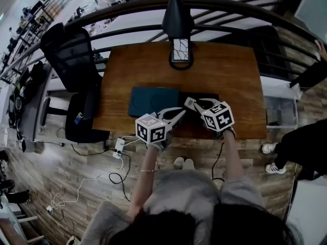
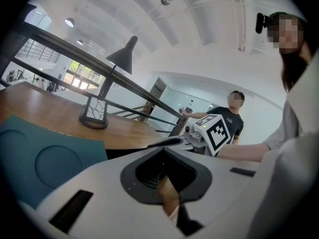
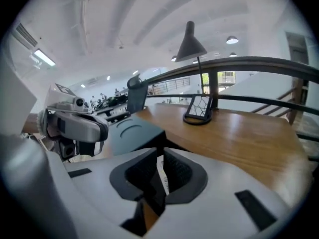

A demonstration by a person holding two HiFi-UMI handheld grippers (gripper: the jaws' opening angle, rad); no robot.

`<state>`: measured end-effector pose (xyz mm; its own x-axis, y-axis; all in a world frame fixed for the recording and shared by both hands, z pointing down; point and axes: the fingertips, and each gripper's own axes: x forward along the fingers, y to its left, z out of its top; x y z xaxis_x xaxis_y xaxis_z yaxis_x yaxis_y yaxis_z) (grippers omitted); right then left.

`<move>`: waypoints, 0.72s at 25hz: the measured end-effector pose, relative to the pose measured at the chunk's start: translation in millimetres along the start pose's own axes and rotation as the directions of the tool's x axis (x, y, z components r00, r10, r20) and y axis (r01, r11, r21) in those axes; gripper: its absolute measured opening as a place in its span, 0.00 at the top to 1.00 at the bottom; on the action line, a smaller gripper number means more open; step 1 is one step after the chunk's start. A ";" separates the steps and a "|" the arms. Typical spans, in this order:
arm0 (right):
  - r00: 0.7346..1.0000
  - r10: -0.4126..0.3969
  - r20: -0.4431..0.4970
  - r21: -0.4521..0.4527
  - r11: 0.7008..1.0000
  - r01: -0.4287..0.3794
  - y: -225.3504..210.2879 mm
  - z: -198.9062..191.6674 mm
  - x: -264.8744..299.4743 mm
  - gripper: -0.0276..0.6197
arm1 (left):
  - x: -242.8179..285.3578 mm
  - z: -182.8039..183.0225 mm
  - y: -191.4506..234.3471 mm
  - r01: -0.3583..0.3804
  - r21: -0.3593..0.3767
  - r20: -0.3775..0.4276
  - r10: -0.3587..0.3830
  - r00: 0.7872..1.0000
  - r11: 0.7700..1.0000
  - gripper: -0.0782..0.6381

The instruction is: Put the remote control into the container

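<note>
A dark teal flat container (image 1: 153, 101) with a round recess in its top lies on the wooden table (image 1: 230, 70); it also shows in the left gripper view (image 2: 45, 158) and the right gripper view (image 3: 132, 131). A black flat thing (image 1: 204, 97) adjoins its right side. My right gripper (image 1: 191, 104) hovers at that black thing, its jaws (image 3: 159, 183) shut on a thin white object seen edge-on, apparently the remote control (image 3: 162, 169). Just left of it, by the container's near right corner, my left gripper (image 1: 178, 115) has its jaws (image 2: 167, 183) together with nothing held.
A black lamp with a wire-pattern base (image 1: 181, 52) stands at the table's far middle, before a dark railing (image 1: 122, 32). An office chair (image 1: 71, 55) sits left of the table. A power strip and cables (image 1: 118, 148) lie on the floor. A person (image 1: 301, 147) stands at the right.
</note>
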<state>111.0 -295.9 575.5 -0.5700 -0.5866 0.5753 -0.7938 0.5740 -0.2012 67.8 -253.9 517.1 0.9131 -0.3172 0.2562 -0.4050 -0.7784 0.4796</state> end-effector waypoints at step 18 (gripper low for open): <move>0.939 0.025 0.344 0.077 0.996 -0.055 50.5 59.5 -81.3 0.90 | -11.5 22.1 -46.0 0.075 0.110 0.035 -0.079 0.996 0.991 0.89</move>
<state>104.6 -253.2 471.4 -0.6280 -0.7326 0.2625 -0.7752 0.5597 -0.2928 77.0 -226.4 473.6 0.9433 -0.2734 0.1880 -0.3279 -0.8547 0.4024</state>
